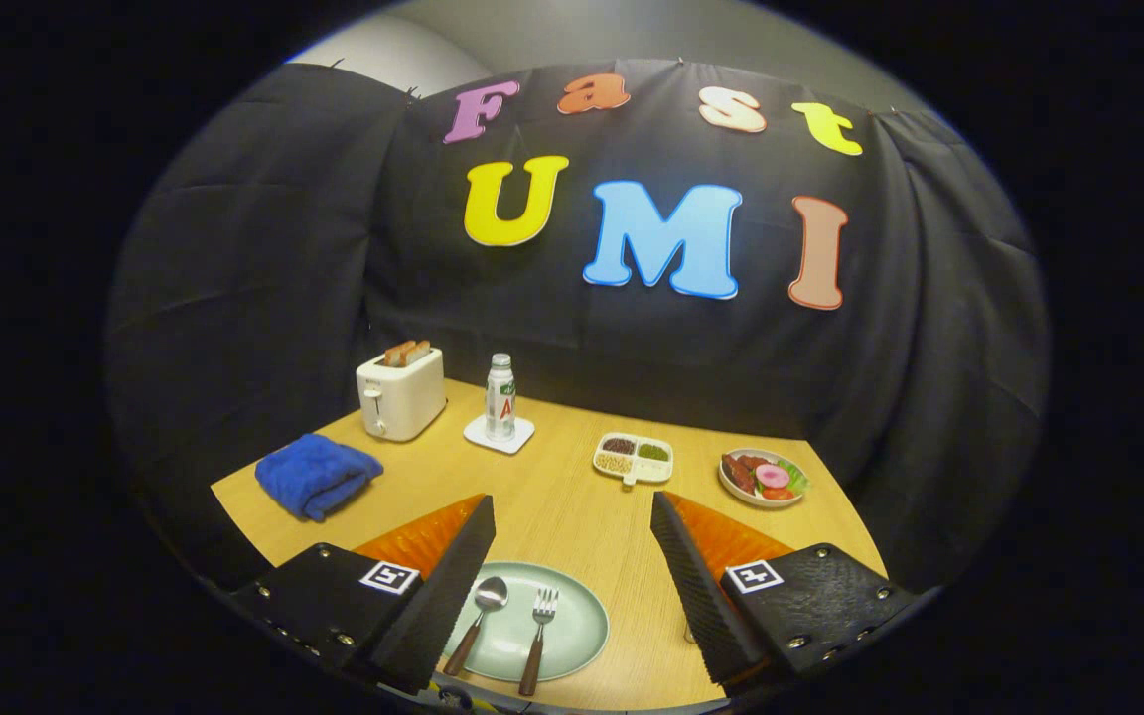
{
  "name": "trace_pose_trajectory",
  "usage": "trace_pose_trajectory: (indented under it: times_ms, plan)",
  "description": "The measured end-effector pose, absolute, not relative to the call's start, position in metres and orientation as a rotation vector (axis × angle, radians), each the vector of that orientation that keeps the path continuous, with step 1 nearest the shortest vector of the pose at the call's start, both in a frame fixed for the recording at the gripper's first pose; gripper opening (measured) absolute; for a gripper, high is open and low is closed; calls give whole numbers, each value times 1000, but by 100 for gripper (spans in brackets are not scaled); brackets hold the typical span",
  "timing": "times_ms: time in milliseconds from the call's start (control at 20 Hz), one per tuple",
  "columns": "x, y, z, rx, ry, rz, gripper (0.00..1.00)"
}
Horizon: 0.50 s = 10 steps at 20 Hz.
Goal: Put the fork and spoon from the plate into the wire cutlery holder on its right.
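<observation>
I hold the gripper [572, 526] wide open and empty above the plate [572, 636], where spoon [478, 611] and fork [538, 626] lie between its fingers; next I should descend onto one handle.

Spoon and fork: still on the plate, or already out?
Still on the plate. The spoon and fork lie side by side, between the open tool's fingers, untouched.
</observation>
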<state>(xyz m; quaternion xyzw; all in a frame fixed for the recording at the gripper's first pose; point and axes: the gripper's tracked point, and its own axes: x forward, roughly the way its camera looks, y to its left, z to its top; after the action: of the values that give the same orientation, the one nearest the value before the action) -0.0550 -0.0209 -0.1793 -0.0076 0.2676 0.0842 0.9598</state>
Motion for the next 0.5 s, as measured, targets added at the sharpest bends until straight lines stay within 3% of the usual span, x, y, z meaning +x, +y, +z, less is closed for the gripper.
trace_pose_trajectory:
  times_ms: [500]
  plan:
    - [-109, -18, -289, -71, 939, 285, 97]
